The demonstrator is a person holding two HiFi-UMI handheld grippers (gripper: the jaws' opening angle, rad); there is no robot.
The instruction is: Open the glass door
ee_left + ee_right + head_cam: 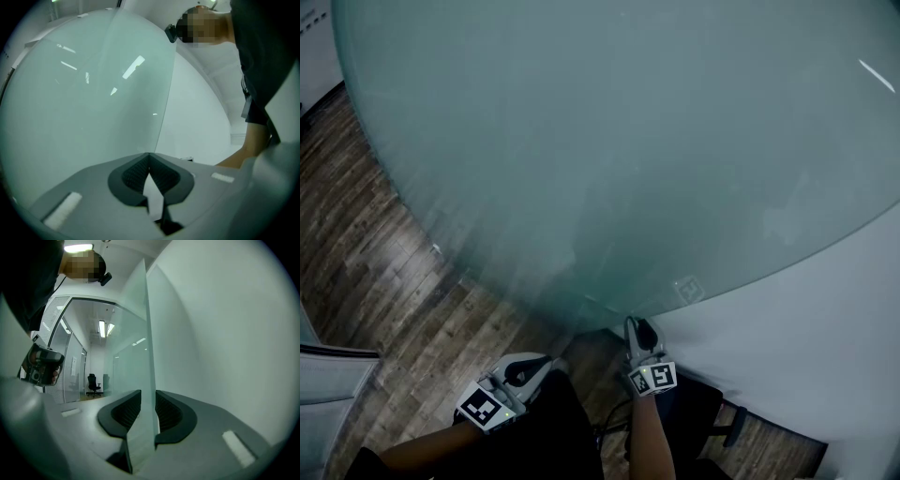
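The frosted glass door (609, 141) fills most of the head view, seen from above. In the right gripper view its free edge (143, 343) runs upright between the jaws of my right gripper (148, 392), and both pads lie against the pane. In the head view that gripper (639, 328) sits at the door's lower edge. My left gripper (149, 154) is shut, tips together, with nothing between them, and points at the glass face (84, 108) close ahead. In the head view it (546, 361) hangs left of the right one, just short of the door.
A white wall (806, 328) stands right beside the door edge (225, 333). Dark wooden floor (384, 262) lies to the left. Beyond the glass a corridor holds an office chair (93, 384) and further glass partitions. The person's arm (248, 145) shows at the right.
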